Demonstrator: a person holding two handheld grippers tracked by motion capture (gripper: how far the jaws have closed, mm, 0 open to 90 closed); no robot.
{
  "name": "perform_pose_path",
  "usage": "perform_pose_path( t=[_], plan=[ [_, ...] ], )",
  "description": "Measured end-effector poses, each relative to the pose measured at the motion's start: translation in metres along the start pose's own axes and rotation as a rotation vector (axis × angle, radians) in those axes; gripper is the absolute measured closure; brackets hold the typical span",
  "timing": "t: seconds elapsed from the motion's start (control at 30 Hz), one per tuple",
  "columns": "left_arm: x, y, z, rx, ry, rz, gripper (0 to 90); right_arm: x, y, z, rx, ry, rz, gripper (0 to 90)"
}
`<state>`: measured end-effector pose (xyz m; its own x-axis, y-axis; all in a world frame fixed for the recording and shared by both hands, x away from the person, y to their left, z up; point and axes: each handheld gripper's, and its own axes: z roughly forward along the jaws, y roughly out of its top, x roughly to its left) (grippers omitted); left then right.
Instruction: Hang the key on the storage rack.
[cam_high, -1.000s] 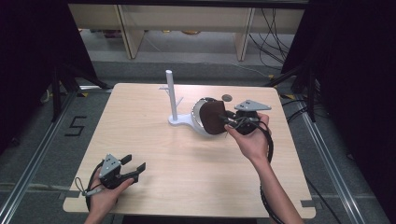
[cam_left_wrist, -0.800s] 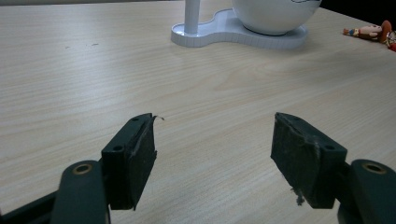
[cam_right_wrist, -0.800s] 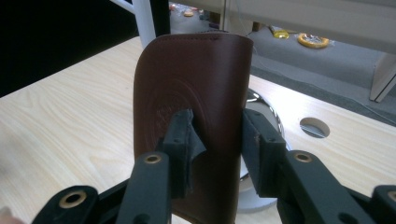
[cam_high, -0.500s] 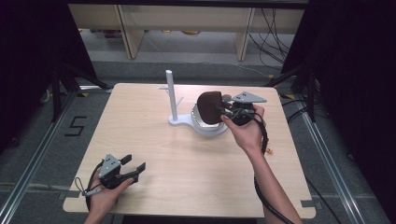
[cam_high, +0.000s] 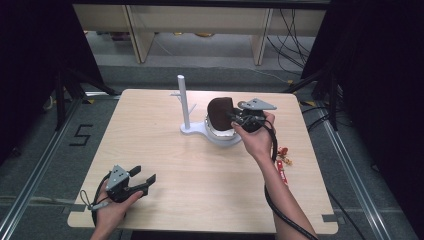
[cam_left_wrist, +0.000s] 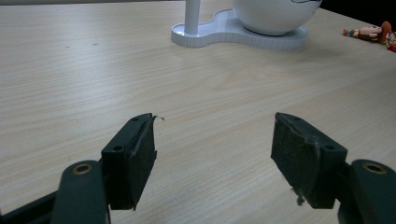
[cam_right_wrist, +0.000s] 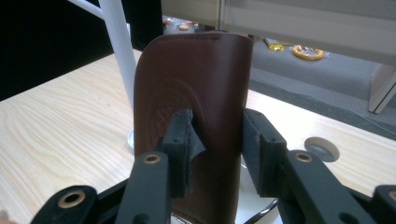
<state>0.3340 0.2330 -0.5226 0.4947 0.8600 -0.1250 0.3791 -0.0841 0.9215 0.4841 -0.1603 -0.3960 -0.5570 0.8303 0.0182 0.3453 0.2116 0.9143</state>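
A pale wooden table (cam_high: 200, 170) stands on a grey floor, with dark curtains at either side and shelving behind. Toward its far middle sits a white stand (cam_high: 192, 127) with an upright post, its round bowl (cam_high: 220, 136) beside the post. Over that bowl the right gripper (cam_high: 235, 119) holds a brown leather pouch (cam_right_wrist: 196, 93) upright, its jaws clamped on the pouch's sides. Near the front left corner the left gripper (cam_high: 144, 179) rests low in the person's hand, jaws well apart with nothing between them.

Digit "5" (cam_high: 81, 135) marked in black on floor left of table (cam_high: 150, 150)
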Motion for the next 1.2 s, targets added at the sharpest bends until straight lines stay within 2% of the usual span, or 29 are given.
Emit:
perform_pose_path(
  t=[0.2,0.27,0.3,0.33,0.37,0.4,0.47,0.53,0.57,0.63,0.67,0.73,0.83,0.87,0.93,0.97,1.03,1.07,1.17,1.2],
  plan=[
    [0.000,0.000,0.000,-0.005,-0.007,-0.003,29.7,-0.002,-0.006,0.010,-0.006,0.005,0.009,65.3],
    [0.000,0.000,0.001,-0.006,-0.007,-0.005,29.7,-0.004,-0.007,0.013,-0.016,0.000,-0.014,65.3],
    [0.000,0.000,0.000,0.003,-0.002,-0.001,29.7,-0.003,-0.008,0.014,-0.009,0.005,0.016,65.2],
    [0.000,0.000,0.000,0.003,-0.003,-0.001,29.7,-0.002,-0.009,0.015,-0.012,-0.013,0.014,65.2],
    [0.000,0.000,0.000,0.004,-0.003,0.000,29.8,-0.002,-0.009,0.015,-0.001,-0.002,0.021,65.2],
    [0.000,0.000,0.000,0.004,-0.003,0.000,29.7,-0.002,-0.010,0.018,-0.018,-0.009,0.009,65.1],
    [0.000,0.000,0.000,-0.001,-0.007,-0.001,29.7,-0.001,-0.011,0.019,-0.007,-0.006,0.015,65.0],
    [0.000,0.000,0.000,0.002,-0.004,-0.001,29.7,-0.002,-0.013,0.022,-0.021,-0.014,0.005,65.0],
    [0.000,0.000,0.000,0.002,-0.005,-0.001,29.7,-0.003,-0.014,0.023,-0.019,-0.014,-0.001,64.9],
    [0.000,0.000,0.000,0.002,-0.005,-0.002,29.7,-0.002,-0.015,0.023,0.000,-0.020,0.020,64.9],
    [0.000,0.000,0.000,0.002,-0.005,-0.002,29.7,-0.005,-0.017,0.025,-0.013,-0.014,0.009,64.8],
    [0.000,0.000,0.000,0.002,-0.004,-0.001,29.7,-0.005,-0.019,0.026,0.001,-0.027,0.018,64.8],
    [0.000,0.000,0.000,0.003,-0.004,0.000,29.7,-0.007,-0.023,0.029,-0.005,-0.032,0.002,64.5],
    [0.000,0.000,0.000,0.003,-0.004,-0.001,29.7,-0.006,-0.025,0.031,-0.003,-0.031,0.026,64.5],
    [0.000,0.000,0.000,0.004,-0.003,-0.001,29.7,-0.007,-0.027,0.033,0.004,-0.026,0.008,64.4],
    [0.000,0.000,0.000,0.004,-0.003,-0.001,29.7,-0.007,-0.028,0.035,0.003,-0.019,0.014,64.3],
    [0.000,0.000,0.000,0.003,-0.004,-0.001,29.7,-0.006,-0.030,0.037,-0.004,-0.033,0.011,63.7],
    [0.000,0.000,0.000,0.002,-0.004,-0.001,29.7,-0.006,-0.031,0.038,0.012,-0.012,0.024,63.2],
    [0.000,0.000,0.000,0.003,-0.005,-0.002,29.7,-0.008,-0.035,0.041,0.009,-0.034,0.011,61.4],
    [0.000,0.000,0.000,0.004,-0.005,-0.001,29.7,-0.008,-0.036,0.041,0.025,-0.031,0.025,60.8]
  ],
)
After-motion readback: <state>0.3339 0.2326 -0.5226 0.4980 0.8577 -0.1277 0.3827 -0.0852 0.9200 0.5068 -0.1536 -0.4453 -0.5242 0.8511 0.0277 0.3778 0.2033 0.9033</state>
